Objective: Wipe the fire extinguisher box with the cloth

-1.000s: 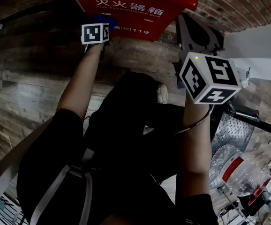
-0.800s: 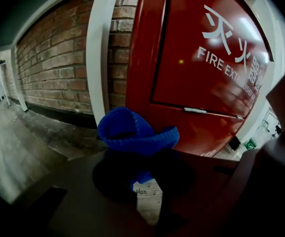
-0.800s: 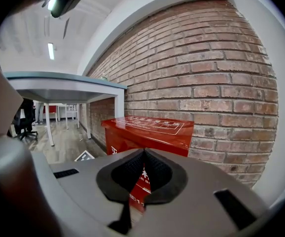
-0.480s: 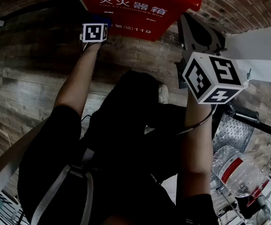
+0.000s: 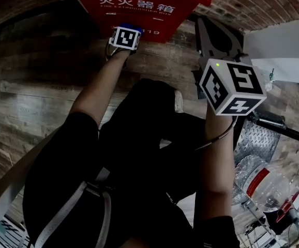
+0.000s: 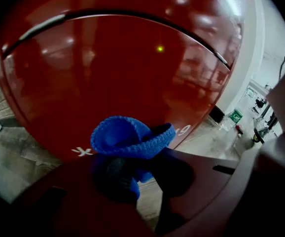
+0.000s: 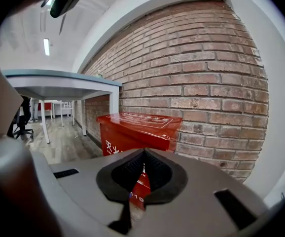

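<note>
Head view: plastic bottle (image 5: 263, 182) low right, plank floor (image 5: 35, 87), brick wall (image 5: 242, 4); my left arm reaches to the red fire extinguisher box (image 5: 139, 4). Left gripper view: left gripper (image 6: 142, 167) clamps the blue cloth (image 6: 130, 137) at the box's lower front. Right gripper view: right gripper (image 7: 143, 181) closed, empty, held apart; desk (image 7: 58, 80) left.

Bright blue cloth (image 6: 130, 138), ribbed knit edge, gripped by left gripper (image 6: 145, 174). Fire extinguisher box (image 5: 139, 4) just ahead of it: glossy red, white lettering. Marker cubes (image 5: 232, 86) on both grippers: white, black square patterns. Right gripper (image 7: 143, 169): grey shell, black pads. Brick wall (image 7: 206, 73) beyond it: red-brown, pale mortar. Floor (image 5: 30, 87) below: grey-brown wood-grain planks.
</note>
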{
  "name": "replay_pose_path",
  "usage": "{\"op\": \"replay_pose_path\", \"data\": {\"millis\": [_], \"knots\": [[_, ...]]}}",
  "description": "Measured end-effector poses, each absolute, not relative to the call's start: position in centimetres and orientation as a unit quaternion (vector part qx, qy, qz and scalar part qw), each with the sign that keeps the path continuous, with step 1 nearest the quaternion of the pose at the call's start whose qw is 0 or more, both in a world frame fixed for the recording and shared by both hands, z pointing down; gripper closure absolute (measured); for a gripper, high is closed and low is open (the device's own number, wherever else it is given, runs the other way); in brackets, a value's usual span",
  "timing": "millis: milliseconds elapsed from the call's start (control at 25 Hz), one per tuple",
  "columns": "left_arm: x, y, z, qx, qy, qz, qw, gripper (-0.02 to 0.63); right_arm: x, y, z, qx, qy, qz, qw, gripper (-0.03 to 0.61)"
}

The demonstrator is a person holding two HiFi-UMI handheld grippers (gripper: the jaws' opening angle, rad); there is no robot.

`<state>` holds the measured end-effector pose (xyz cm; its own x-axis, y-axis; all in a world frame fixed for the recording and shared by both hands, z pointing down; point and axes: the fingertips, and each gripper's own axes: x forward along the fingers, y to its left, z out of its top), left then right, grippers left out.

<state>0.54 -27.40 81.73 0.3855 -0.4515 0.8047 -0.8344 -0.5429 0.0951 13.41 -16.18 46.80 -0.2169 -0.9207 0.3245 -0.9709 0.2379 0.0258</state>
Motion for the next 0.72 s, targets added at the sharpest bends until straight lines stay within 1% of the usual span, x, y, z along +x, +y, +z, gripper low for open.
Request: {"op": "replay_pose_path", "data": {"millis": [160,360,480,720], "knots": [[7.2,-25.3,82.1,0.826,-0.346,0.368,0.251,0.536,13.6,-15.8,47.1,0.611,-0.772,0.092,0.145,0.563],[12.4,-23.6,82.8,0.844,-0.299,0.376,0.238,0.536,14.6,-15.7,47.4,0.62,-0.765,0.102,0.138,0.563],[14.1,-22.9,83.7,0.847,-0.283,0.377,0.244,0.535,14.5,-15.8,47.6,0.619,-0.765,0.102,0.142,0.563],[14.9,-22.4,86.7,0.844,-0.273,0.387,0.252,0.536,13.9,-15.8,49.0,0.606,-0.771,0.115,0.161,0.563]]}}
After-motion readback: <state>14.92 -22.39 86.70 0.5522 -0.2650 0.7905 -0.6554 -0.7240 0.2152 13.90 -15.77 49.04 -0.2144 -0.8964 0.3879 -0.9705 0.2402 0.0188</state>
